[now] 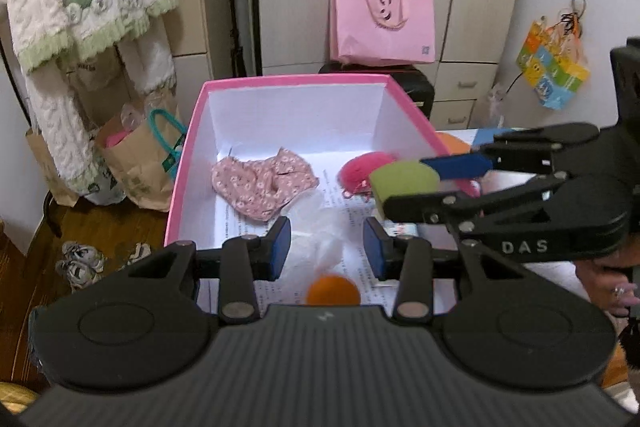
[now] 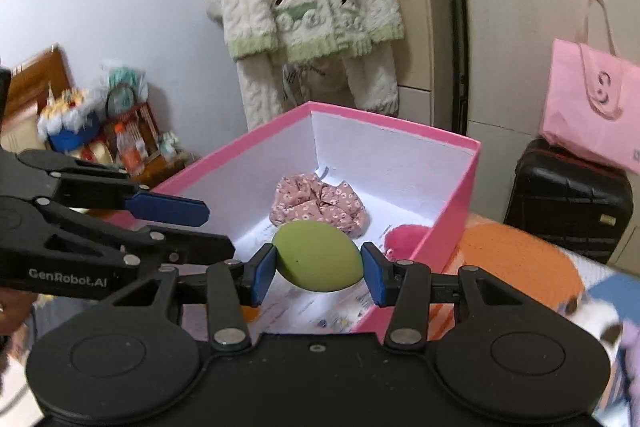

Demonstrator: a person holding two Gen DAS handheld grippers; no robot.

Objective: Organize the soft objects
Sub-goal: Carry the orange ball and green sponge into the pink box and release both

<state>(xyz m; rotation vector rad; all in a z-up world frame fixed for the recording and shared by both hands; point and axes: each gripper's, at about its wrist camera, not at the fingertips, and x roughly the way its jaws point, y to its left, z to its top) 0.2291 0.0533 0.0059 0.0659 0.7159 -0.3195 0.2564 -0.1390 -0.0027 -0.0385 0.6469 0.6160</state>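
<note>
The green sponge egg (image 2: pixel 318 255) is pinched between the pads of the right tongs (image 2: pixel 319 273) over the near end of the pink box (image 2: pixel 456 203), so the placing step is judged in hand and a release called for, while the left tongs (image 1: pixel 327 248), beside them, are held open and empty above an orange ball (image 1: pixel 333 290).

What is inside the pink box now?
Inside the pink box lie a floral cloth, a pink fluffy ball, an orange ball and printed paper. The left gripper hides part of the floor.
</note>
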